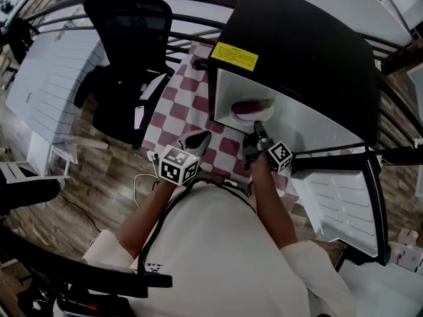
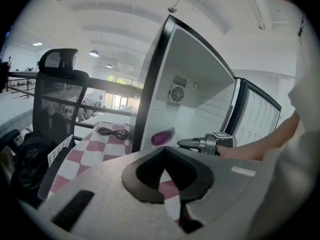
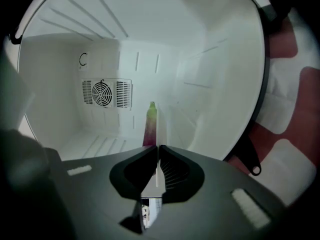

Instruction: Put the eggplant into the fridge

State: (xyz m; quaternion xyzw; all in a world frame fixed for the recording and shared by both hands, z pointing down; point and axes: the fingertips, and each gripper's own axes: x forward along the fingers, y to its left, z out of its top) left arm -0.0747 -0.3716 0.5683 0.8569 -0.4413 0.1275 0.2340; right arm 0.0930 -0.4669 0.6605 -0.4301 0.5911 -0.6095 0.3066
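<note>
Print: nothing legible.
I see a yellow label (image 1: 234,56) atop the fridge (image 1: 310,51), beyond the jaws of my right gripper (image 1: 258,127); lettering too small.

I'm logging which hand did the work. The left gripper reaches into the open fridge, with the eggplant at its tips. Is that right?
No, the hand is wrong: it is the right gripper that reaches into the open fridge, with the eggplant at its tips. The left gripper hangs outside, over the checkered cloth. The head view shows this.
</note>
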